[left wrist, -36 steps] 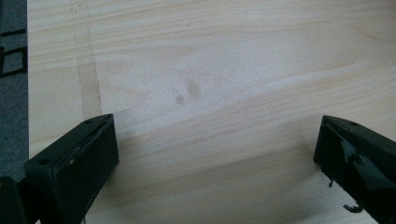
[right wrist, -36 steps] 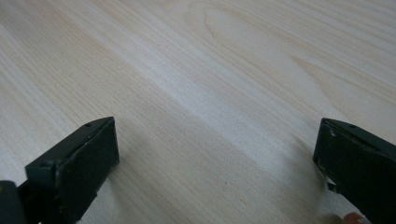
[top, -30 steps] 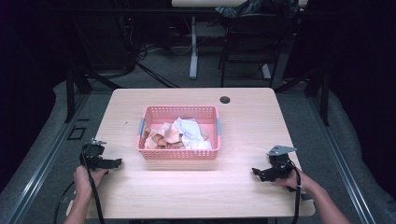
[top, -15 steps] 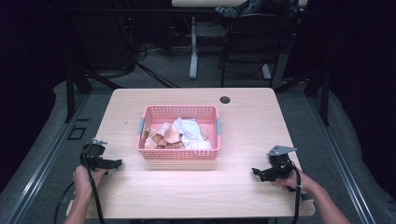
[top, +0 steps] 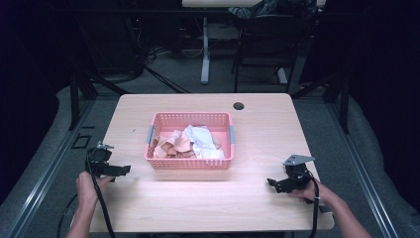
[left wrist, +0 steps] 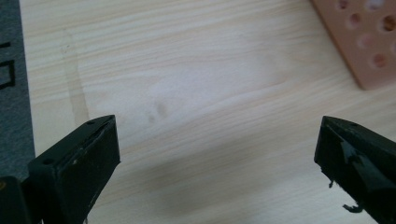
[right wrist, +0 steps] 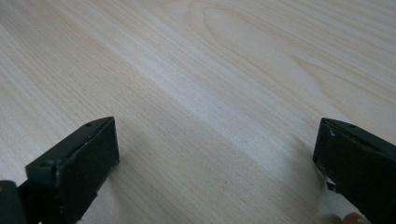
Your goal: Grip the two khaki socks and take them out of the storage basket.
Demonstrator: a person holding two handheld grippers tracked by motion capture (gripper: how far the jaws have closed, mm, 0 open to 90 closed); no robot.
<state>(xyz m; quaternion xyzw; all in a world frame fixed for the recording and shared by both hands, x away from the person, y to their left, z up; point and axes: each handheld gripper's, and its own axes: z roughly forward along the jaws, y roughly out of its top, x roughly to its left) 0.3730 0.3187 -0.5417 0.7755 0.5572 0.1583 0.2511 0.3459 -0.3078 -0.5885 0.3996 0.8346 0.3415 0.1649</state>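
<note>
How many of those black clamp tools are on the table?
2: the left gripper near the table's left edge, the right gripper toward its right; both open, flanking the pink basket.

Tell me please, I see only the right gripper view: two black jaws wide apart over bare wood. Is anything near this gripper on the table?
Observer: In the high view the right gripper sits near the table's front right corner; a pink basket stands at the middle, apart from it.
Operator: What is inside the basket?
Observer: Crumpled cloths, white and peach-coloured, lie in it.
Operator: And the other gripper?
Observer: The left gripper is at the front left, pointing toward the basket. Its own view shows its jaws wide apart over wood, with a corner of the basket at the upper right.
</note>
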